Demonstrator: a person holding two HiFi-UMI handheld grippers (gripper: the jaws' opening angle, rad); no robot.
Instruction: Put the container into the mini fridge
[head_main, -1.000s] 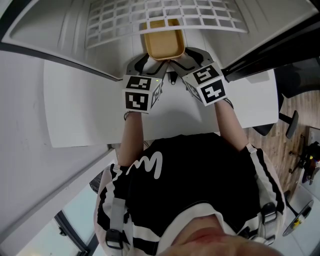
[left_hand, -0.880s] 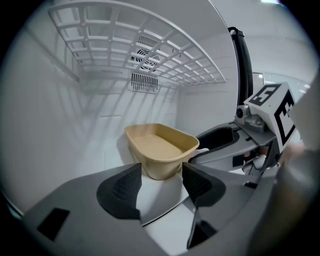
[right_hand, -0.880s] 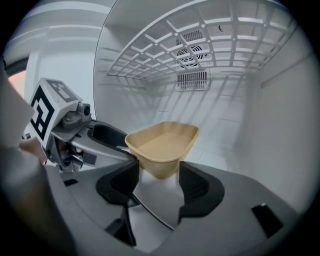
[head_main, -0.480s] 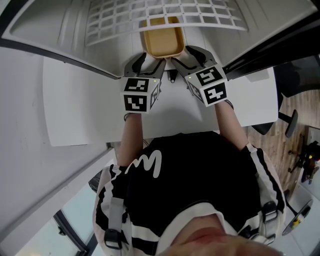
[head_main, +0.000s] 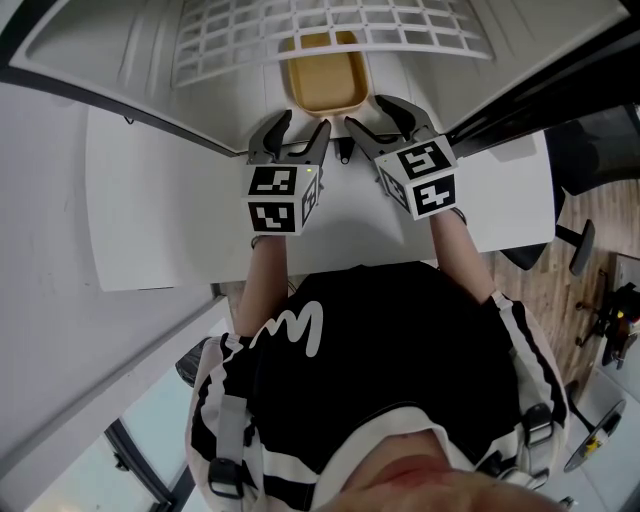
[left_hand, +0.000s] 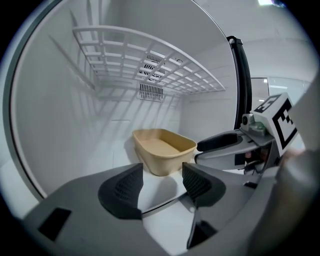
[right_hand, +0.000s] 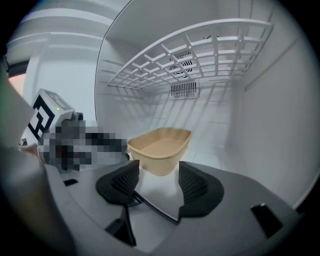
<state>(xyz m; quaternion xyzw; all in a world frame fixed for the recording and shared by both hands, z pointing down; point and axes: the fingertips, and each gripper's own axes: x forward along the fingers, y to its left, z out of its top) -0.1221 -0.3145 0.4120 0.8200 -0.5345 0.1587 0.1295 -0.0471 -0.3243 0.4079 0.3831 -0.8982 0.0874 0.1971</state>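
**Grippers released, container resting in the fridge**

Your left gripper (head_main: 300, 125) and right gripper (head_main: 368, 112) hover side by side at the fridge mouth. Both have jaws spread wide with nothing between them. At twelve o'clock, just beyond the fingertips, the tan container (head_main: 325, 80) sits upright on the floor of the mini fridge (head_main: 120, 60), beneath the white wire shelf (head_main: 320, 25). Neither gripper touches it, so the placing looks done; spread jaws should let you pull away without dragging it.
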